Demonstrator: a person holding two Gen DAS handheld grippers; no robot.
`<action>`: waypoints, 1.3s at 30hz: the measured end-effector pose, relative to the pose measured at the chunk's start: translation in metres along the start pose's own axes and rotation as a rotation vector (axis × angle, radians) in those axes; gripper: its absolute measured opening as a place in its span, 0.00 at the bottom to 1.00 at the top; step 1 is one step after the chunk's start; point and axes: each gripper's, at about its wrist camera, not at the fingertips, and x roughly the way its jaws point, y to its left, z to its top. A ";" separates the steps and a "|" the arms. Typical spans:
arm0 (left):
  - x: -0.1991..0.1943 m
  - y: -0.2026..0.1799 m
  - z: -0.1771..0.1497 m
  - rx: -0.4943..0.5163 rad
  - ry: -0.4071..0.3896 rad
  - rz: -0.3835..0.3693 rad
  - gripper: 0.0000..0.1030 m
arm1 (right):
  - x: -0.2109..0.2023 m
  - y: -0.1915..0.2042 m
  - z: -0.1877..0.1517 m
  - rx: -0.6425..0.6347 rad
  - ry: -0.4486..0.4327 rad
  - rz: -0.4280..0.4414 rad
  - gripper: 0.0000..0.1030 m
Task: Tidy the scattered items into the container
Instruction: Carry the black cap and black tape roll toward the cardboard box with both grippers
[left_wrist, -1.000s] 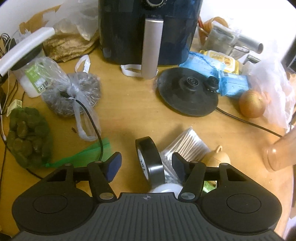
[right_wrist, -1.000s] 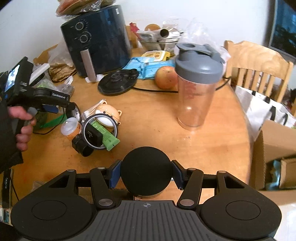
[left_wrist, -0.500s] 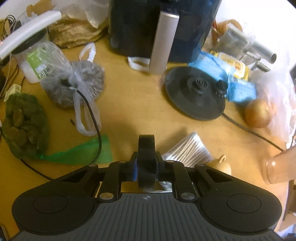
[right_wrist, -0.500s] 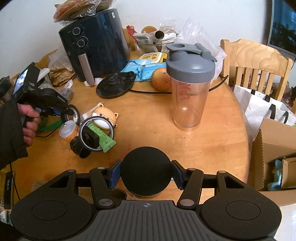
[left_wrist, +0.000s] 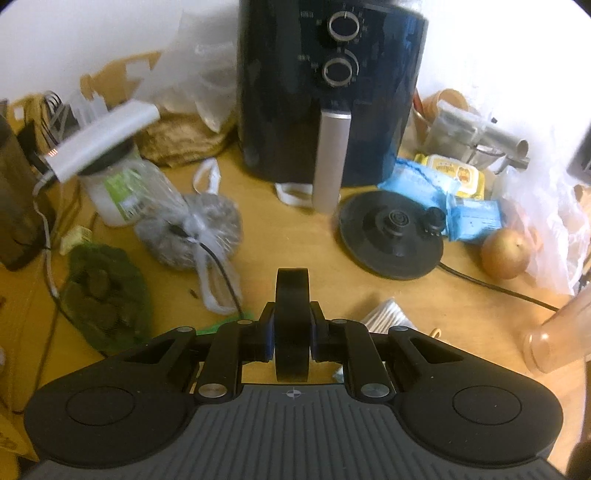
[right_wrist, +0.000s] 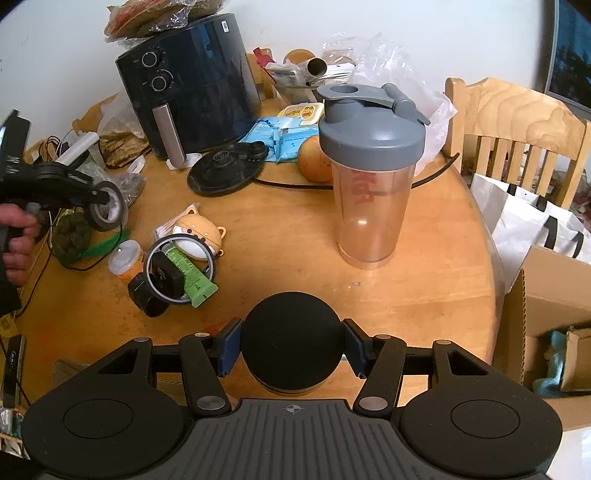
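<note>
In the left wrist view my left gripper (left_wrist: 292, 323) is shut on a black tape roll (left_wrist: 291, 291), which stands on edge between the pads, lifted off the wooden table (left_wrist: 306, 254). The right wrist view shows that same tape roll (right_wrist: 108, 212) in the air at the left, with a hand on the gripper's grip. My right gripper (right_wrist: 291, 347) is shut on a black-lidded jar (right_wrist: 291, 343) above the table's near edge. A cat-shaped case (right_wrist: 199, 230), a green tube (right_wrist: 188, 275), a small orange jar (right_wrist: 125, 258) and a black strap (right_wrist: 146, 295) lie scattered. An open cardboard box (right_wrist: 546, 295) stands at the right, below the table.
A dark air fryer (right_wrist: 192, 92), a kettle base (right_wrist: 225, 170) with its cord, a grey-lidded shaker bottle (right_wrist: 369, 177), an onion (right_wrist: 314, 158) and blue packets crowd the back of the table. Bagged items (left_wrist: 107, 295) sit at the left. A wooden chair (right_wrist: 517, 125) and white bags are at the right.
My left gripper closed on the tape roll, then lifted it off the table. My right gripper, still holding the jar, drifted slightly to the right.
</note>
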 end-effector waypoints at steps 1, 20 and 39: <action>-0.005 0.000 -0.001 0.003 -0.007 0.004 0.17 | 0.000 0.000 0.001 -0.005 0.000 0.001 0.58; -0.093 0.003 -0.036 0.004 -0.043 -0.003 0.17 | -0.014 0.006 0.016 -0.083 0.025 0.070 0.58; -0.128 0.011 -0.096 -0.009 0.088 -0.110 0.17 | -0.031 0.025 0.017 -0.125 0.094 0.147 0.58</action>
